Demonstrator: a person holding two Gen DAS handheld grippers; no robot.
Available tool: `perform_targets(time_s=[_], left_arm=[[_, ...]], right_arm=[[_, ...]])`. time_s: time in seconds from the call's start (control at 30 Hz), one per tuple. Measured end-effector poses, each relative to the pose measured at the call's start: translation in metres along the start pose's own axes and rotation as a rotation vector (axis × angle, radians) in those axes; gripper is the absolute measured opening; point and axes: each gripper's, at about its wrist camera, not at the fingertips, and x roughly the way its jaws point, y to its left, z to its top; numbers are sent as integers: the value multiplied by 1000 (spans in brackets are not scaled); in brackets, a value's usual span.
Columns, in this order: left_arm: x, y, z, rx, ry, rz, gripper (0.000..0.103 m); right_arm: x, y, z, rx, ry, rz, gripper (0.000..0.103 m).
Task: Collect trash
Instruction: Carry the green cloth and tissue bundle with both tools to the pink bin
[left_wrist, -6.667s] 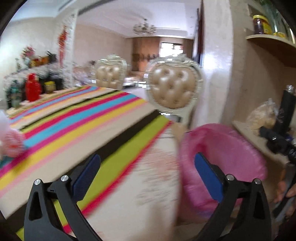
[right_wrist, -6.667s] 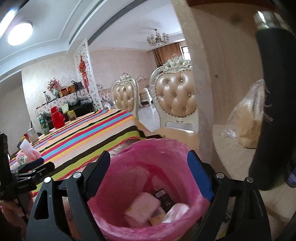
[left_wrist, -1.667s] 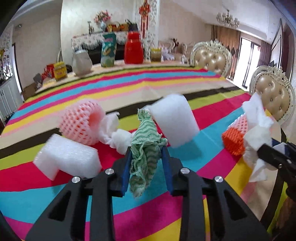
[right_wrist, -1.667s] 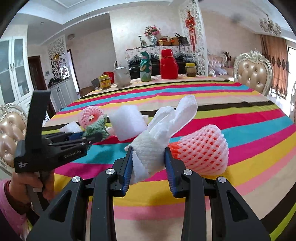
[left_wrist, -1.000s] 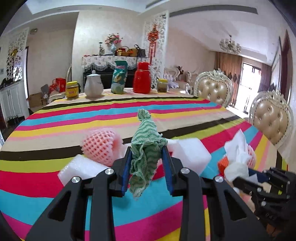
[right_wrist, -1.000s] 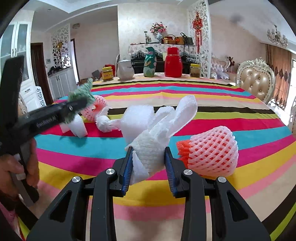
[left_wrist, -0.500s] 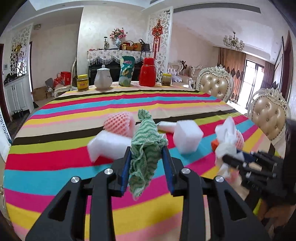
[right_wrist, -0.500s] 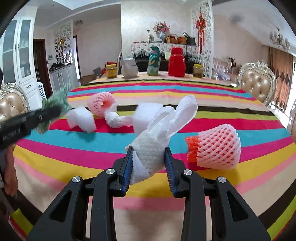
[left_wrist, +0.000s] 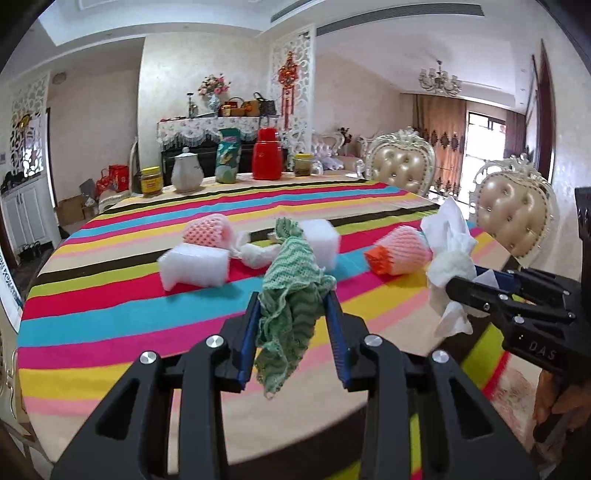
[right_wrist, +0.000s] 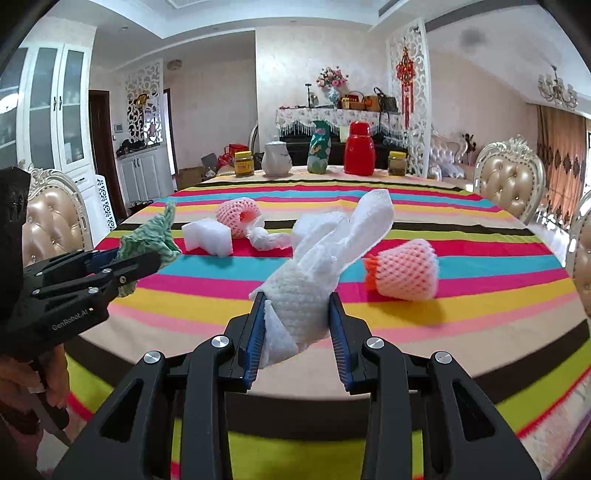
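Clenching a crumpled green mesh cloth (left_wrist: 291, 291), the left gripper (left_wrist: 291, 332) is hovering over the striped tabletop (left_wrist: 110, 314); the right gripper (right_wrist: 295, 332) is pinching white foam netting (right_wrist: 314, 280). Farther at 1 o'clock, a pink foam fruit sleeve (right_wrist: 404, 271) is lying.

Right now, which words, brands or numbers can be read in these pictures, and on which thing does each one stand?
"GenRobot.AI": side of the black left gripper, shut on the green mesh cloth.
"DAS": body of the black right gripper, shut on the white foam wrap; possibly part of a longer word.
Yellow-lidded jar label: too blurred to read.
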Motion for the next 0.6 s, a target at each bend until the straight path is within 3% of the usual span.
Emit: perform_targets(time_s=[0.27, 0.6], left_arm=[[-19, -53, -18, 86, -32, -24, 35], [-22, -107, -41, 127, -39, -142, 35]], right_arm=[[-49, -15, -29, 11, -30, -53, 33], [-84, -48, -68, 84, -6, -127, 33]])
